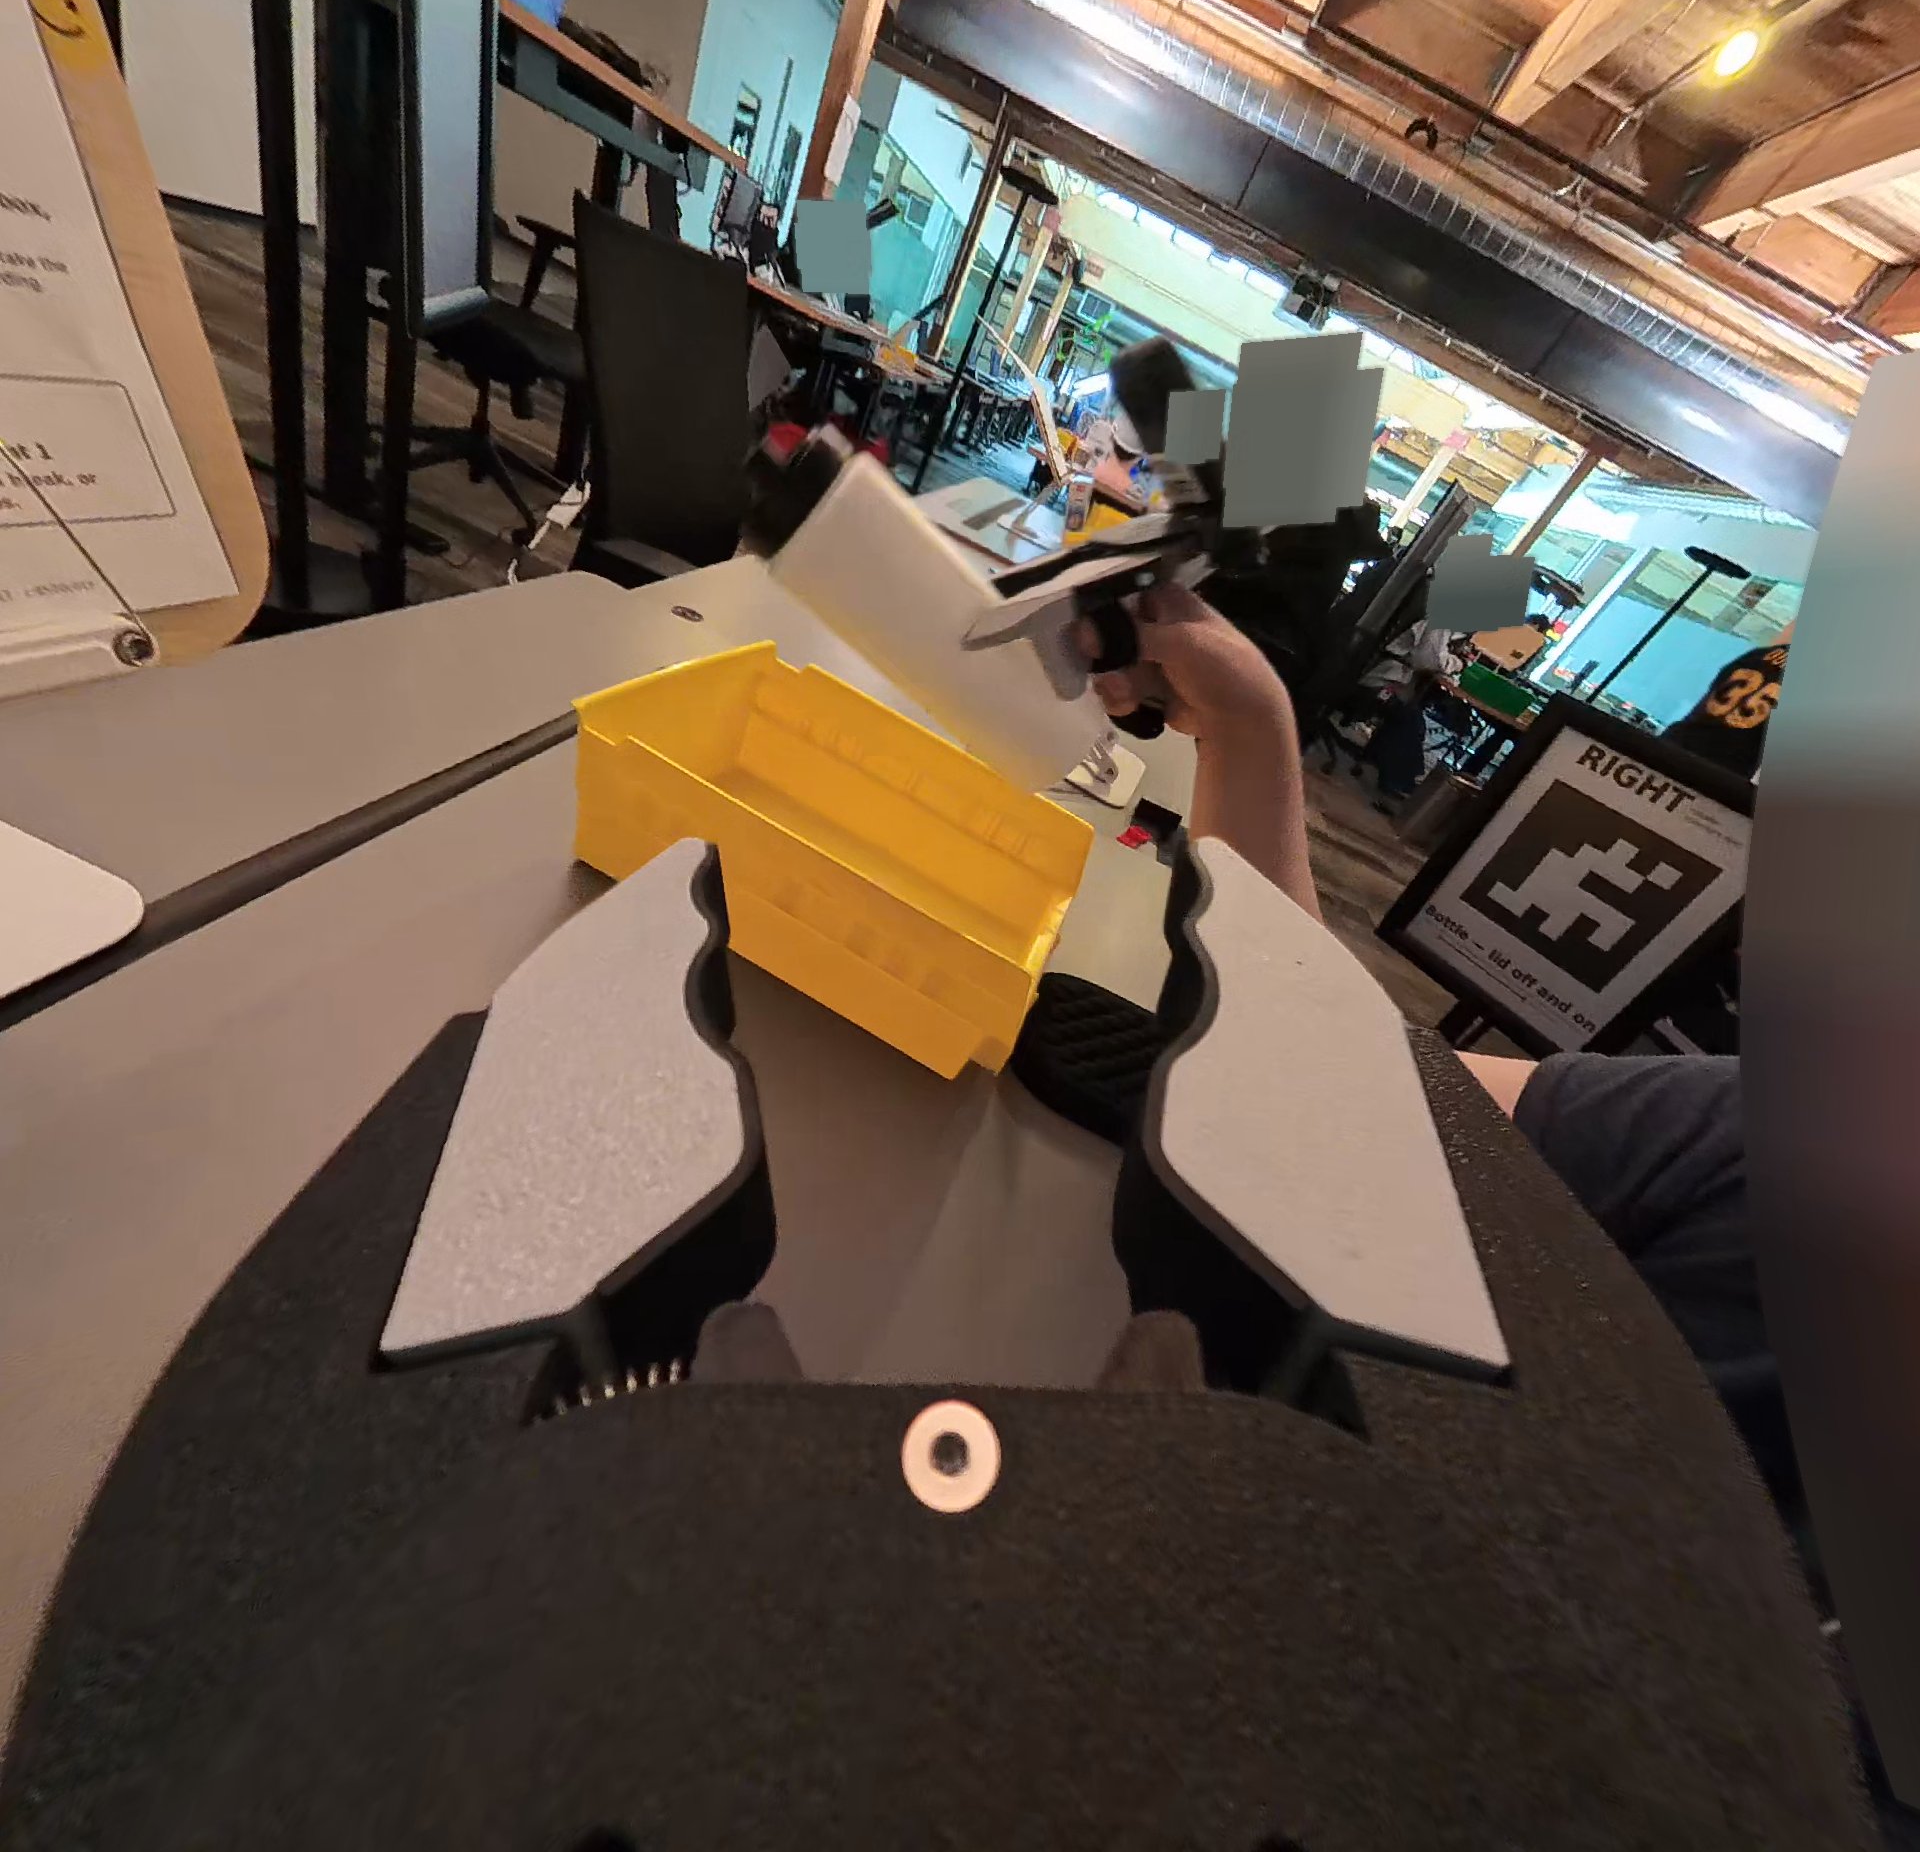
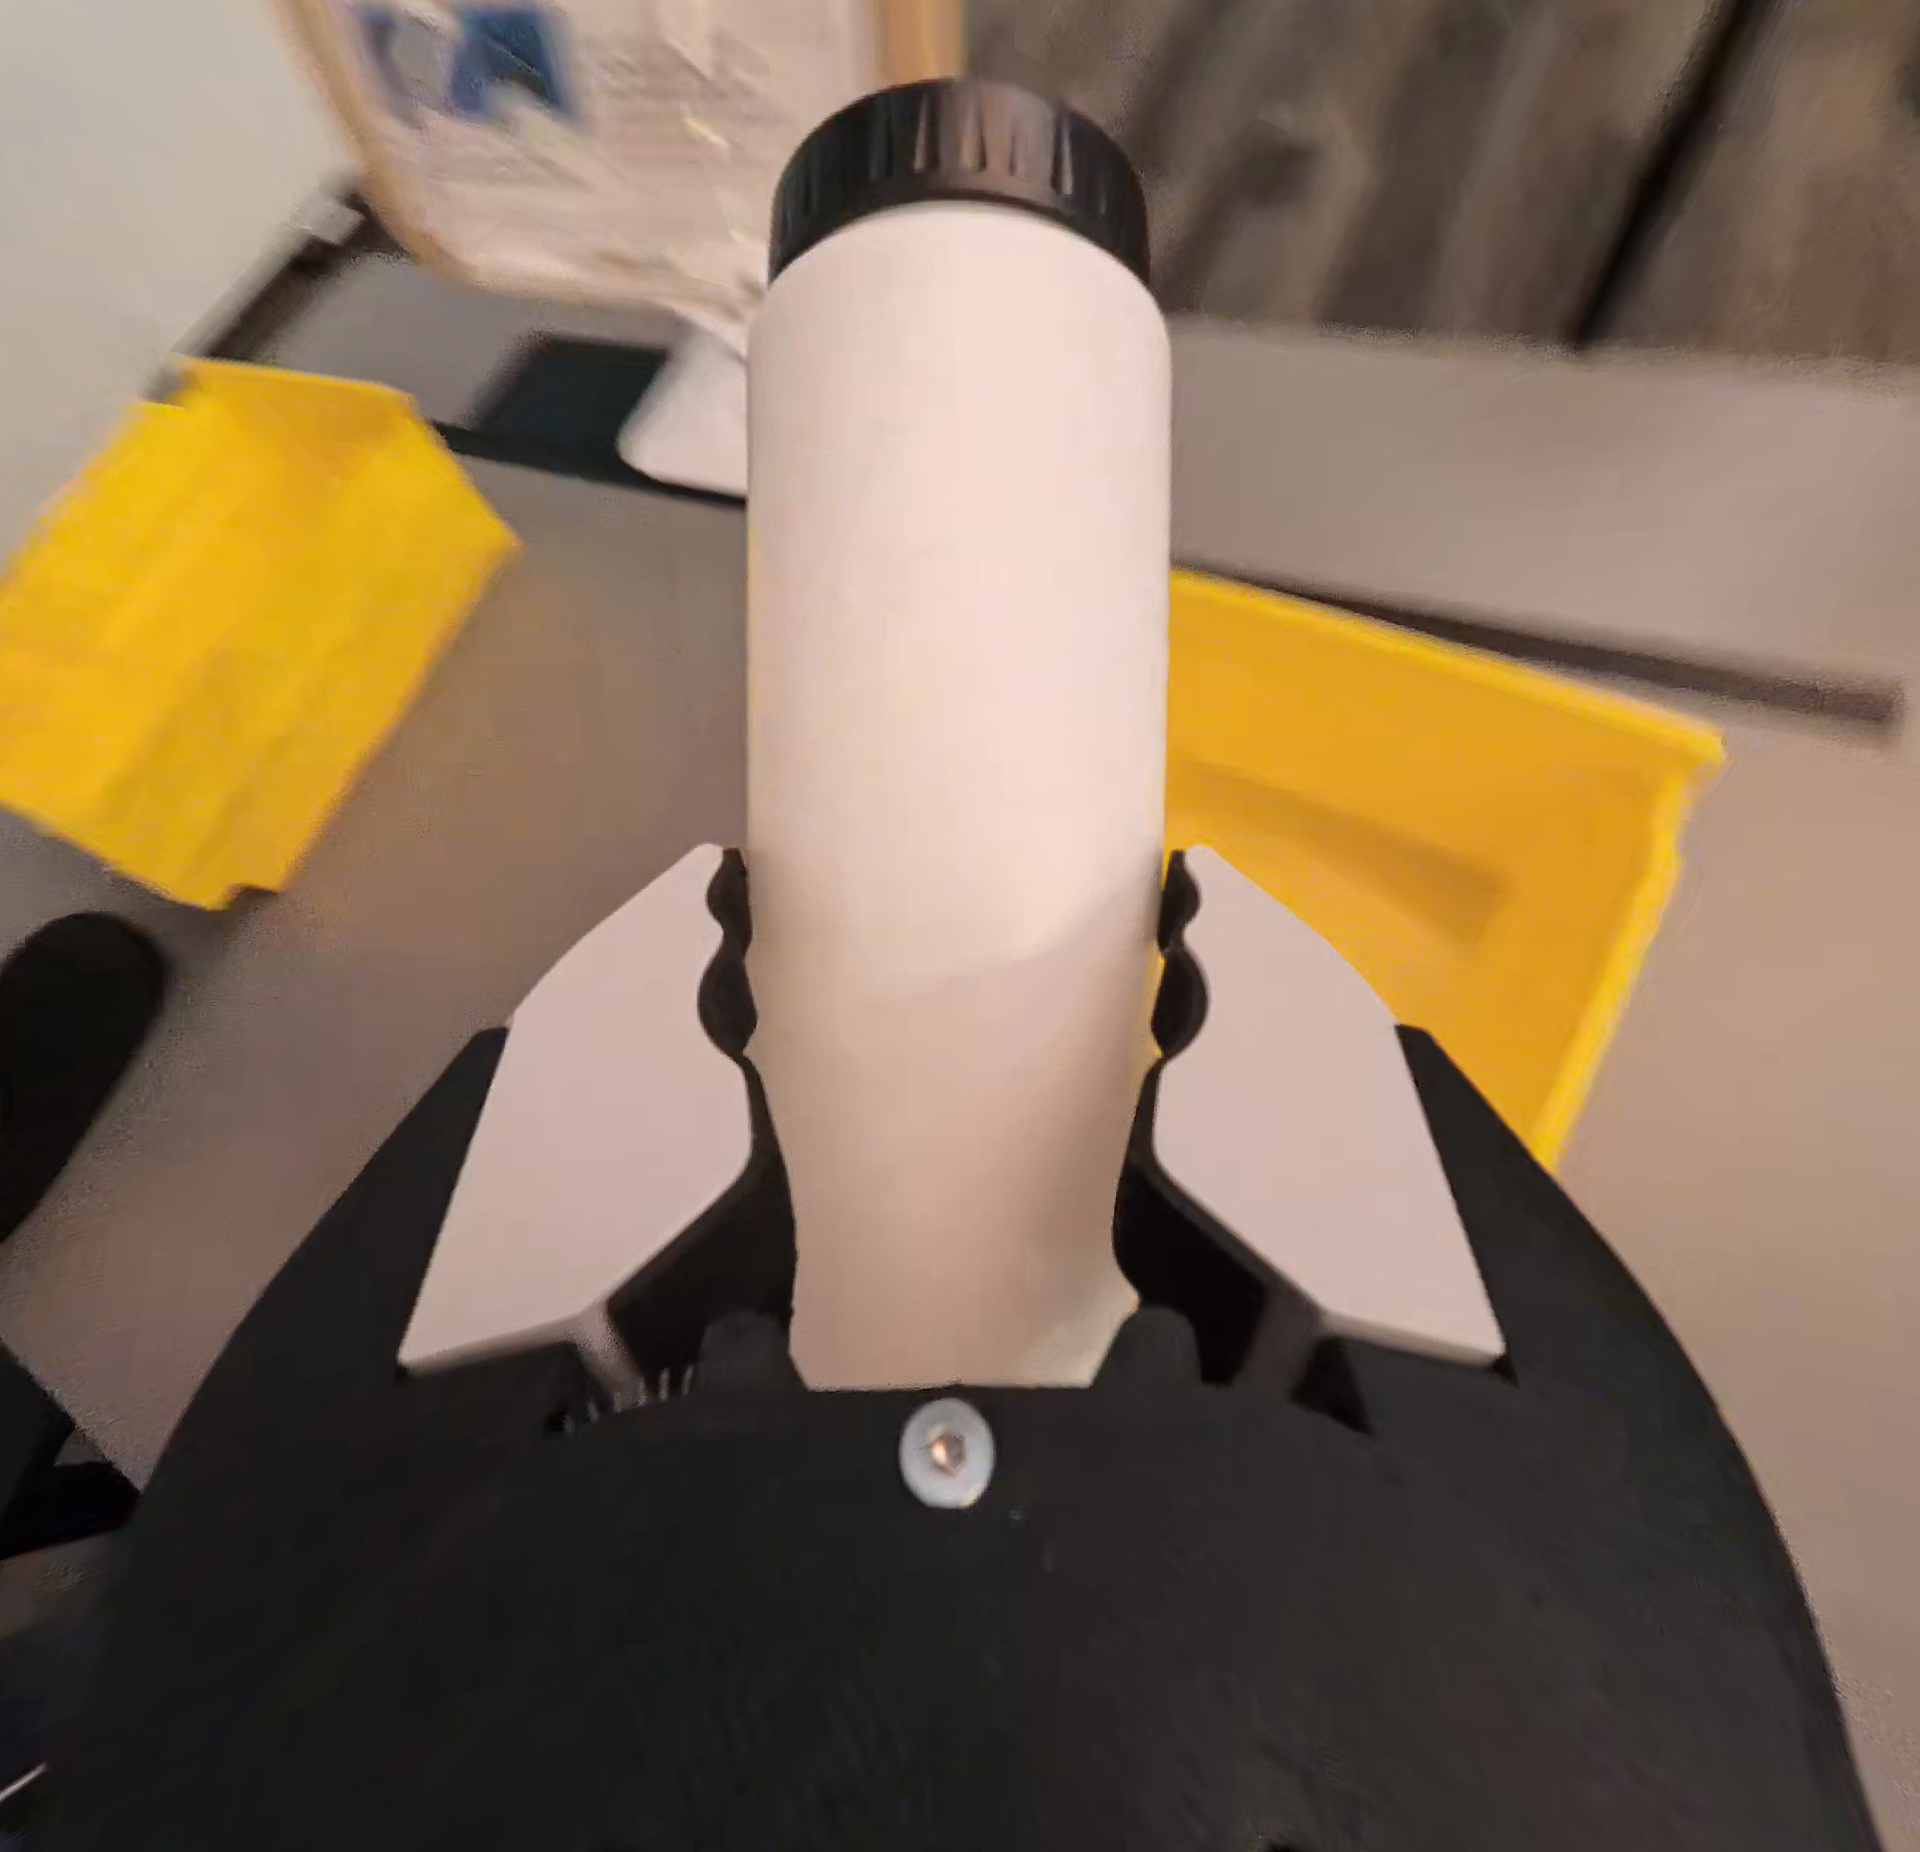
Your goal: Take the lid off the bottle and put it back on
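A white bottle (image 2: 956, 607) with a black ribbed lid (image 2: 961, 176) screwed on lies between my right gripper's (image 2: 956, 867) fingers. The gripper is shut on the bottle's lower body and holds it in the air above the table. In the left wrist view the bottle (image 1: 914, 607) is tilted, with its dark lid (image 1: 805, 462) up and to the left, and the right gripper (image 1: 987, 613) and a hand hold it above a yellow bin (image 1: 831, 826). My left gripper (image 1: 951, 867) is open and empty, low over the table, short of the bin.
A second yellow bin (image 2: 229, 639) sits at the left in the right wrist view, the other bin (image 2: 1434, 836) at the right. A black textured object (image 1: 1091, 1054) lies beside the bin. A framed marker sign (image 1: 1579, 877) stands right, a paper sign (image 1: 94, 348) left. There is about 30 centimeters between the tips of the two grippers.
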Motion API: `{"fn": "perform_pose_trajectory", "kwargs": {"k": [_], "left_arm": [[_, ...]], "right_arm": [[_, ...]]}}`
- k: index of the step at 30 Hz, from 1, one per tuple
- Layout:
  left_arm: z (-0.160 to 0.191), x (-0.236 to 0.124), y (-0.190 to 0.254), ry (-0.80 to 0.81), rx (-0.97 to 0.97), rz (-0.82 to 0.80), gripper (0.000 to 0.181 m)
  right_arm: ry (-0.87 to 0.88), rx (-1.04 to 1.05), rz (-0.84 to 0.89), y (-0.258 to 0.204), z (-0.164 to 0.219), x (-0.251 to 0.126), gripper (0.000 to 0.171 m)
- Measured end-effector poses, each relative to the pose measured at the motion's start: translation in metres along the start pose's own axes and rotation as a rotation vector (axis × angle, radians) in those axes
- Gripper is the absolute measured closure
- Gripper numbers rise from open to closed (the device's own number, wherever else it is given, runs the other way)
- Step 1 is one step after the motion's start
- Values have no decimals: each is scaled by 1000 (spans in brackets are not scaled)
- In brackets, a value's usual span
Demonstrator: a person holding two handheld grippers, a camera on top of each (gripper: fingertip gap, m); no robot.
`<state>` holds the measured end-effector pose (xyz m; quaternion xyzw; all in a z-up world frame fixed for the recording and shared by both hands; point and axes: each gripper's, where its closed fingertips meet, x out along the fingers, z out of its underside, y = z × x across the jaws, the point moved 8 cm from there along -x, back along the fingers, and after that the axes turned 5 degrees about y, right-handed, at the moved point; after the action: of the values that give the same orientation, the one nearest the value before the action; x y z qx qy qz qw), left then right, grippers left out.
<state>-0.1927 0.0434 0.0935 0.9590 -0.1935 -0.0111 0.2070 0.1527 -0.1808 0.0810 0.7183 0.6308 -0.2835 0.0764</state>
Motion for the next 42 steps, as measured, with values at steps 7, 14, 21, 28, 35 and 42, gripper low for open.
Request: {"fn": "perform_pose_trajectory", "kwargs": {"k": [7,14,21,28,35,42], "left_arm": [[3,0,-4,-41,-15,-21,103],[0,-9,-12,-61,-21,-77,103],[-14,-51,-27,-191,25,-378,114],[-40,-186,-48,-194,51,-1099,108],[1,-276,-108,-392,-249,-1450,111],[38,-282,-142,-491,-458,-1369,117]], "right_arm": [[-499,134,195,62,63,57,94],[-678,150,251,64,84,84,94],[-761,128,195,63,92,90,93],[-279,97,357,82,36,6,105],[-472,322,378,129,85,-6,125],[-616,370,290,126,97,29,162]]}}
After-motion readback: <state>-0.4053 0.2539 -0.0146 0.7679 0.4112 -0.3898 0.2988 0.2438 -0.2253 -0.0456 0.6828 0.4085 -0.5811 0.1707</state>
